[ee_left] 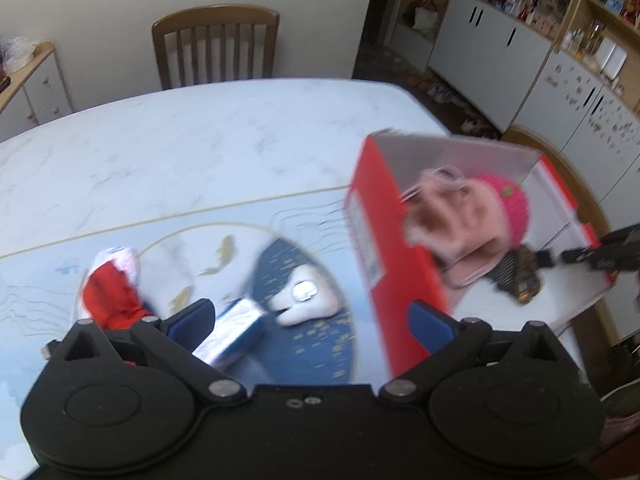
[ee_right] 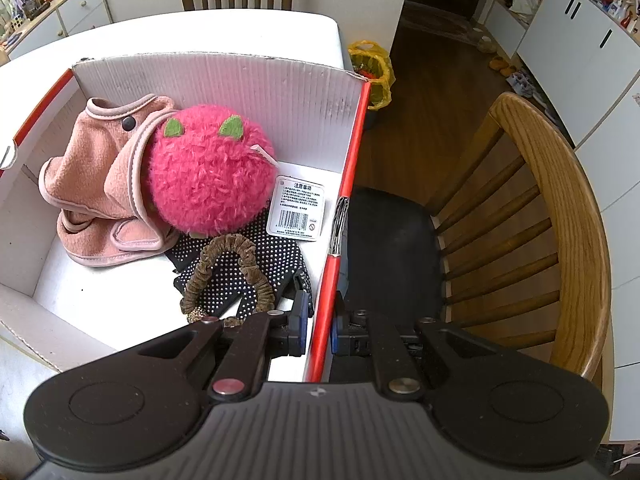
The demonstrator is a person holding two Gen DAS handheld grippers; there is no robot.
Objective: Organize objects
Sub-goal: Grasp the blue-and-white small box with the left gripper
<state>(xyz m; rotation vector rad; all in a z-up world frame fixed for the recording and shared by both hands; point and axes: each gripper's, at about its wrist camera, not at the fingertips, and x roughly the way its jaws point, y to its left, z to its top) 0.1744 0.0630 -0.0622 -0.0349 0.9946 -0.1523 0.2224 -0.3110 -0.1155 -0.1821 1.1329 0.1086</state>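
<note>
A red and white cardboard box point(ee_left: 384, 240) stands on the table's right side; in the right wrist view its right wall point(ee_right: 348, 184) runs between my fingers. It holds a pink fleece garment point(ee_right: 100, 184), a fuzzy pink hat point(ee_right: 208, 172), a black dotted glove point(ee_right: 256, 264), a brown scrunchie point(ee_right: 224, 272) and a white tag point(ee_right: 298, 208). My right gripper point(ee_right: 318, 326) is shut on the box's right wall. My left gripper point(ee_left: 312, 320) is open over a white mouse-like object point(ee_left: 304, 296) and a silver-blue packet point(ee_left: 232, 328). A red cloth item point(ee_left: 112, 292) lies to the left.
A blue patterned mat point(ee_left: 160, 248) covers the near part of the marble table point(ee_left: 180, 140). A wooden chair point(ee_right: 552, 216) stands right of the box, another point(ee_left: 216, 44) at the far side. White cabinets point(ee_left: 500, 44) line the right wall.
</note>
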